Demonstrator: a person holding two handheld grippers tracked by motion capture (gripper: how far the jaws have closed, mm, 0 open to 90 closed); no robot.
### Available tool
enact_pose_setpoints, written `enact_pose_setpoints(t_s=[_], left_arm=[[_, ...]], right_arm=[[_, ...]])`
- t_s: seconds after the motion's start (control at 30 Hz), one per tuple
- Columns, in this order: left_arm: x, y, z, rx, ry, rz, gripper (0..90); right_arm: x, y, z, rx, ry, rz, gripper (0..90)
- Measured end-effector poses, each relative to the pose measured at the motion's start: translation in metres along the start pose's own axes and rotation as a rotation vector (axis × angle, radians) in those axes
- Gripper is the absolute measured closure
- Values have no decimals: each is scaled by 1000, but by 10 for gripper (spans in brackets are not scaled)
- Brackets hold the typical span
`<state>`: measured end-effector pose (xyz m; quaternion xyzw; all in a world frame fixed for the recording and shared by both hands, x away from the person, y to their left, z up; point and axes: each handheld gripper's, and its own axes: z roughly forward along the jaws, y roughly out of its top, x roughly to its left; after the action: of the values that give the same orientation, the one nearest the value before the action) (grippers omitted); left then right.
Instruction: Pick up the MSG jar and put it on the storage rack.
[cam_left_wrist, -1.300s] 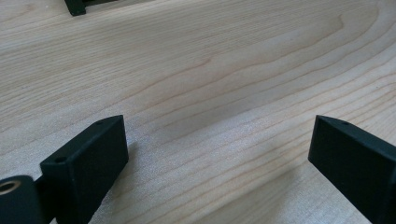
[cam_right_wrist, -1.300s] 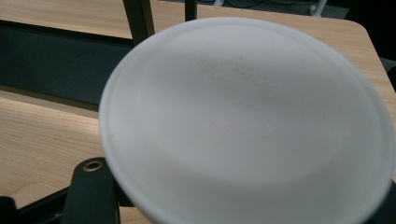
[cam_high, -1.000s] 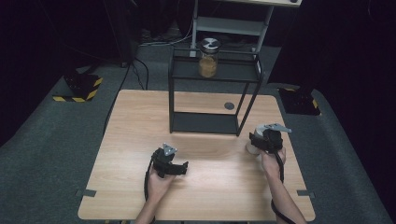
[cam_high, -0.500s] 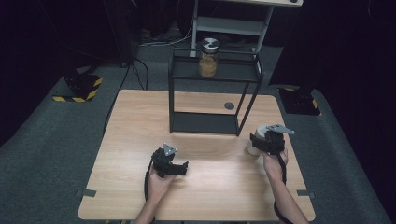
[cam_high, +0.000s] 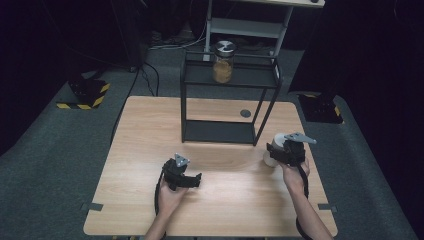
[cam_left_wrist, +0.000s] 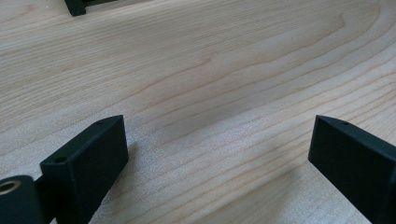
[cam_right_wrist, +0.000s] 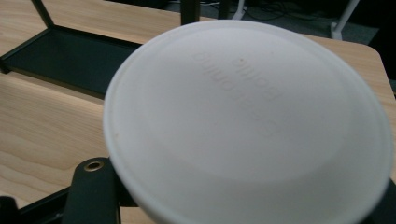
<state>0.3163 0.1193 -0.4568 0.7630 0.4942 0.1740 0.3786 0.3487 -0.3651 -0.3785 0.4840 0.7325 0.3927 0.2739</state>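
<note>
White lid (cam_right_wrist: 247, 121) lettering perhaps blurred.

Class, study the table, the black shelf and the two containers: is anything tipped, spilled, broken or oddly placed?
Nothing stands out. The jar stands upright on the top of the black shelf, its lid on. The white container stands upright on the table at the right tongs. No spill shows.

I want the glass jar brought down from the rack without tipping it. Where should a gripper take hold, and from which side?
Probably by the glass body, just under the metal lid. The jar stands upright on the top shelf of the black rack, with nothing close beside it. Come level from the person's side, fingers either side of the round wall; its amber contents sit low.
</note>
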Motion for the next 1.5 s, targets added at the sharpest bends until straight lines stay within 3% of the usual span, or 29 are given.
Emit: enact_pose_setpoints(t_s=[0.87, 1.27, 1.5], left_arm=[[0, 0, 0, -2, 0, -1, 50], [0, -1, 0, -4, 1, -3, 53], [0, -1, 0, -4, 2, -4, 55]], right_arm=[[3, 42, -30, 0, 130, -97, 343], [11, 60, -39, 1, 150, -158, 343], [12, 74, -49, -13, 187, -181, 344]])
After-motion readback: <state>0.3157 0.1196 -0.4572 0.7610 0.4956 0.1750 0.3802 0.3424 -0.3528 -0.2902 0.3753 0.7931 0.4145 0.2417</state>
